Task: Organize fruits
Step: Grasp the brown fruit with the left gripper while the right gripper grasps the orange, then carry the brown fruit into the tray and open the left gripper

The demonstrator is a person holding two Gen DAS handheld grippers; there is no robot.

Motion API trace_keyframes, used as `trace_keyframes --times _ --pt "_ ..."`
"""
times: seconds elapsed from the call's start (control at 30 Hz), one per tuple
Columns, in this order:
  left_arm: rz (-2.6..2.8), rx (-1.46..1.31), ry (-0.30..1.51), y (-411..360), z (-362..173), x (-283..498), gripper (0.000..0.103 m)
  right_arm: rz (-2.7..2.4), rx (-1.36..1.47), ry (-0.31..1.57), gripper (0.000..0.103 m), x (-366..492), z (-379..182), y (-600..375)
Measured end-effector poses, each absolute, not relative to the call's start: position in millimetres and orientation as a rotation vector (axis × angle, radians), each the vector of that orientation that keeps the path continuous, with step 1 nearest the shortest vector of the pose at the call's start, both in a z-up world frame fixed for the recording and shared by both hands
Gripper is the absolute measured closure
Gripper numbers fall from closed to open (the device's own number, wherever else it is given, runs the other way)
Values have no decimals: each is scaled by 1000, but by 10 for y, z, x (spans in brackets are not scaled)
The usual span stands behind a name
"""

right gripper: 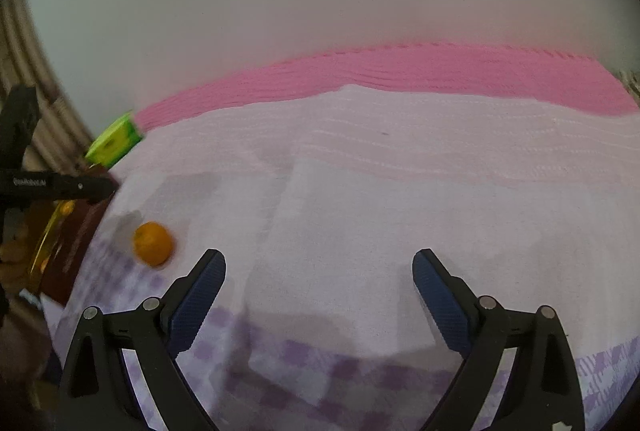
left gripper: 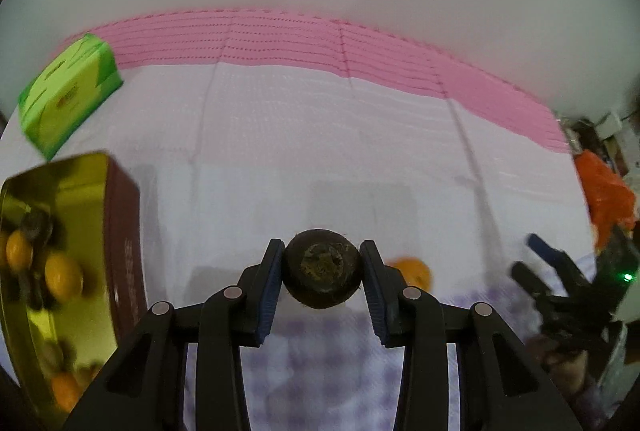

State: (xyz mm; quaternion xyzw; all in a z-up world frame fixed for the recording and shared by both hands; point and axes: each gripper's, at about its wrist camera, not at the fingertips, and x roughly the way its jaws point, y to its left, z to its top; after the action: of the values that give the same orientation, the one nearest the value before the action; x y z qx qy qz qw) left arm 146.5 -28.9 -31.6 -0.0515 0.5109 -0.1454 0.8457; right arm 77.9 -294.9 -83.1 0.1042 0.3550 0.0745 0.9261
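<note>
My left gripper [left gripper: 322,273] is shut on a dark brown round fruit [left gripper: 323,268], held above the white cloth. Just behind its right finger an orange fruit [left gripper: 414,271] lies on the cloth; the right wrist view shows the same orange fruit [right gripper: 153,244] at the left. A gold-lined tin box [left gripper: 116,231] with dark red sides stands at the left, holding several orange and dark fruits. My right gripper [right gripper: 319,285] is open over bare cloth with nothing between its fingers. The right gripper [left gripper: 532,259] also shows at the right edge of the left wrist view.
A green carton [left gripper: 68,93] lies at the far left by the pink-striped cloth border [left gripper: 320,43]. An orange bag [left gripper: 608,191] and clutter sit past the right edge. The tin box [right gripper: 76,243] and the left tool's black arm [right gripper: 56,185] fill the right view's left edge.
</note>
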Motion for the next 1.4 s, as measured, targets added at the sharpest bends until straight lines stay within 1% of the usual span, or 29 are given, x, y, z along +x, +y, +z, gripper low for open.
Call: trace_keyframes --times 0.1,0.33,0.6,0.67,0.7,0.73,0.77,0.8,1.1,1.4 --pt "-307 -118 1062 -270 -172 1274 64 271 205 713 9 744 -744 -2703" --pt "-274 -168 1024 -34 65 906 64 436 12 705 9 857 -606 -1950" --pt "-199 -221 991 415 240 598 64 423 -70 777 10 1229 -717 -1693" --pt "-181 -239 988 540 264 518 64 425 -91 803 14 1277 -769 -1635" --pt "-168 -249 984 597 272 479 64 425 -105 823 22 1313 -812 -1594" --pt "-155 -260 979 669 280 438 64 424 -112 842 42 1332 -852 -1577" --pt "-146 -267 978 722 289 402 64 421 -120 872 56 1362 -911 -1553" --pt "-135 -275 976 783 290 363 64 401 -136 857 67 1340 -918 -1547" --pt "-10 -335 982 1351 95 129 64 286 -43 799 69 1211 -950 -1684" --pt "13 -349 981 1578 -121 128 64 253 -30 803 69 1225 -952 -1704"
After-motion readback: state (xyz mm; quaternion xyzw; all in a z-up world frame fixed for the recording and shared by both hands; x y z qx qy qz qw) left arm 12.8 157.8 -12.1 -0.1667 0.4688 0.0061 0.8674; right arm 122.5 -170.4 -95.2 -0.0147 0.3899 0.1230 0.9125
